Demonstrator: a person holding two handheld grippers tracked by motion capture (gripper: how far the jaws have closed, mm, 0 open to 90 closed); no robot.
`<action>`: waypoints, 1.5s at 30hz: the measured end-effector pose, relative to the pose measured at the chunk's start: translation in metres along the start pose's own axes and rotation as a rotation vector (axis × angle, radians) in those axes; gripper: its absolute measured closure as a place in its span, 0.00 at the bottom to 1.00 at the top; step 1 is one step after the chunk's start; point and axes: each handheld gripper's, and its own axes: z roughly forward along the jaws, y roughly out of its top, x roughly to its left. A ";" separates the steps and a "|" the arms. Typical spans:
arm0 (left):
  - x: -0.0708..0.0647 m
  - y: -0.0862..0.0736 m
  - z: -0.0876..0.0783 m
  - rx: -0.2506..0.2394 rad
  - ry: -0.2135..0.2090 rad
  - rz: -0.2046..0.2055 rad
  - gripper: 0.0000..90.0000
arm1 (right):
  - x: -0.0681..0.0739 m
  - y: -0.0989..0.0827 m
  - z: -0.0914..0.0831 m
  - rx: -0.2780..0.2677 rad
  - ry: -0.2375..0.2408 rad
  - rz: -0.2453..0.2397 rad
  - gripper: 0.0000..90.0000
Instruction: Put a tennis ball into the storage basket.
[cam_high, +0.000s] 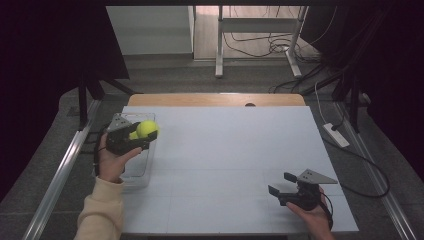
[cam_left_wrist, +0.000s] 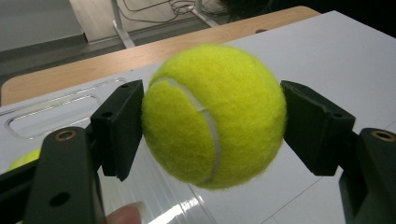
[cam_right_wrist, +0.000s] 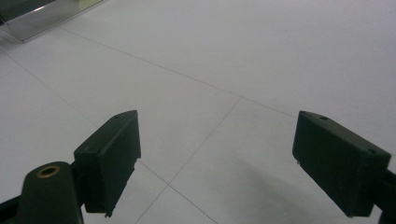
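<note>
Tennis ball (cam_left_wrist: 214, 115) clenched in L tongs (cam_left_wrist: 212, 119); R tongs (cam_right_wrist: 217, 163) released; 2nd ball (cam_high: 133, 135) maybe in tray (cam_high: 136, 170).

No text, label, brand, number or sign can be read anywhere here.

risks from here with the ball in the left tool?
1. The left tool grips the fuzzy yellow tennis ball only at its two sides; being round, it could slip out and roll across the white table.
2. A second yellow ball lies low in the clear plastic tray; lowering there could knock it.
</note>
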 end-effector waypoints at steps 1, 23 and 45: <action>0.001 -0.001 -0.001 0.001 0.004 -0.002 0.30 | 0.000 0.000 0.000 0.000 0.000 0.000 0.17; 0.035 -0.016 -0.018 0.006 0.093 -0.076 0.30 | 0.001 0.000 0.000 -0.001 0.000 -0.003 0.17; 0.063 -0.031 -0.037 0.027 0.177 -0.133 0.30 | 0.001 0.001 -0.001 -0.001 0.001 -0.004 0.17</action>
